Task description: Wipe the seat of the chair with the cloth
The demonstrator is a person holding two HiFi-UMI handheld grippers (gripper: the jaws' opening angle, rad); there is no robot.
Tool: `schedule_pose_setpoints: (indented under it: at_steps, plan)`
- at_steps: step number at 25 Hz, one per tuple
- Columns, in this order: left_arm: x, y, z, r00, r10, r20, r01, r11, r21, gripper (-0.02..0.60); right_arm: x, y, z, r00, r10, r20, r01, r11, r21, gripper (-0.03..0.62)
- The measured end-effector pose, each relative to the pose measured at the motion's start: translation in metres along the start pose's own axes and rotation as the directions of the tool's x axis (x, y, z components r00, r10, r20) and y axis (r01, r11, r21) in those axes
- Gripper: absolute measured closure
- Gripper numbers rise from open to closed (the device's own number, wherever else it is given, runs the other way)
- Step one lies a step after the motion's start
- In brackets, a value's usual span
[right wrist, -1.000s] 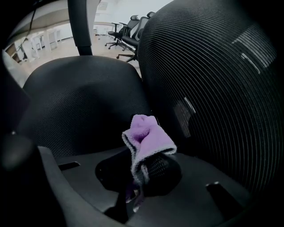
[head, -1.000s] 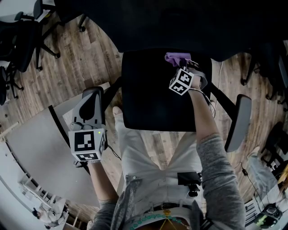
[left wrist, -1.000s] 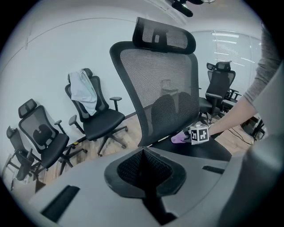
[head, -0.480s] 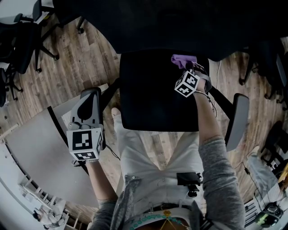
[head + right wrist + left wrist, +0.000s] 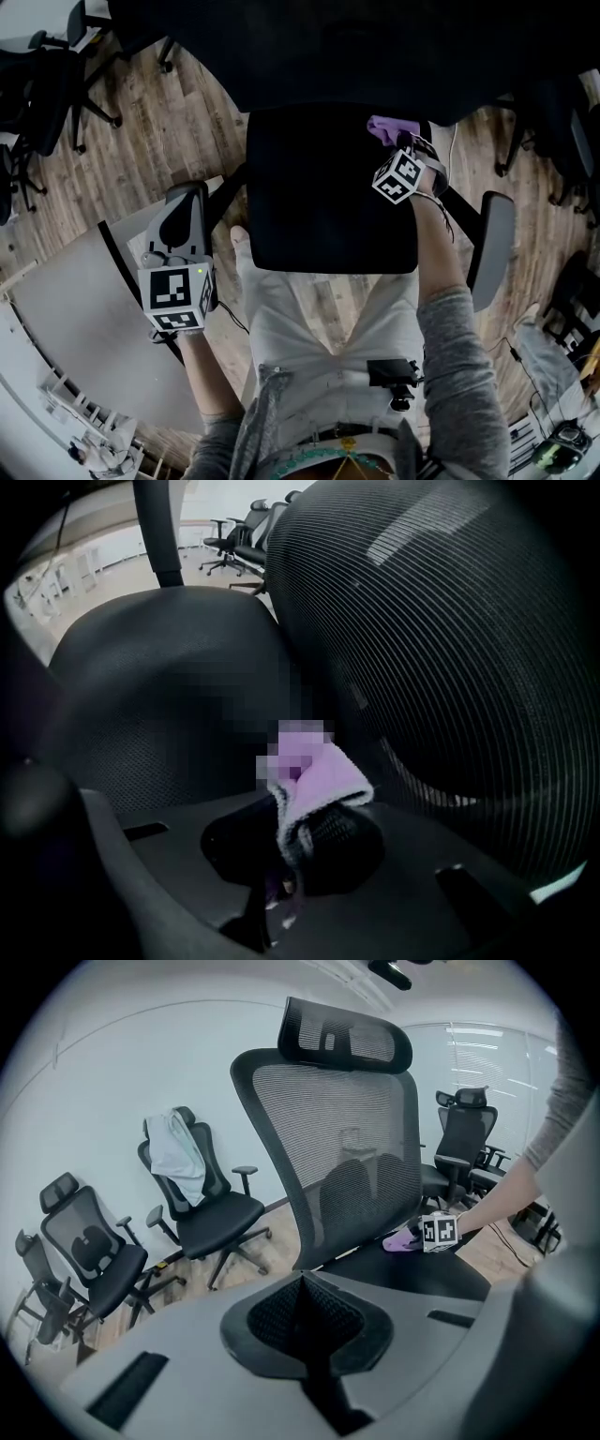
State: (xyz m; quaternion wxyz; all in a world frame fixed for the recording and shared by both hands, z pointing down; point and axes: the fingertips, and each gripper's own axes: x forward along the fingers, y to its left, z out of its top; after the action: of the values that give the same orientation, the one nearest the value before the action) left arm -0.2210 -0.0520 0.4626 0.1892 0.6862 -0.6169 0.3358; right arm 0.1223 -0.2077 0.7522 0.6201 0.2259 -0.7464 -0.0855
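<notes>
1. The right hand-held gripper (image 5: 401, 150), clamped on a fluffy lilac cloth (image 5: 388, 127), presses it to the black mesh chair seat (image 5: 319, 197), far right corner, for wiping.
2. The left hand-held gripper (image 5: 180, 239), closed and empty, hangs clear at left.

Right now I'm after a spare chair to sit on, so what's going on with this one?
A person with a gripper in each hand is wiping it. The right gripper is shut on a purple cloth, down at the back right corner of the seat, close beside the mesh backrest. The left gripper is shut with nothing in it, held off the seat's left side.
</notes>
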Motion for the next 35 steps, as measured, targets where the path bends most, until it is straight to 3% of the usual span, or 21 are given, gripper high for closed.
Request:
schedule_pose_setpoints:
  at_steps: [10,24,35]
  plan:
    - [0.000,-0.001,0.000,1.000,0.001,-0.001,-0.001,1.000,0.001,0.574,-0.008,-0.005,-0.024,1.000,0.011,-0.029,-0.009,0.999,0.040,0.546]
    - [0.002,-0.004,0.001,1.000,0.012,0.007,-0.012,1.000,0.012,0.574,-0.005,-0.009,-0.027,1.000,0.013,-0.012,-0.012,0.991,0.131,0.546]
    - [0.001,0.000,0.000,1.000,0.015,0.012,-0.015,1.000,0.025,0.574,-0.048,-0.013,-0.012,0.976,-0.082,0.201,0.023,0.960,0.277,0.546]
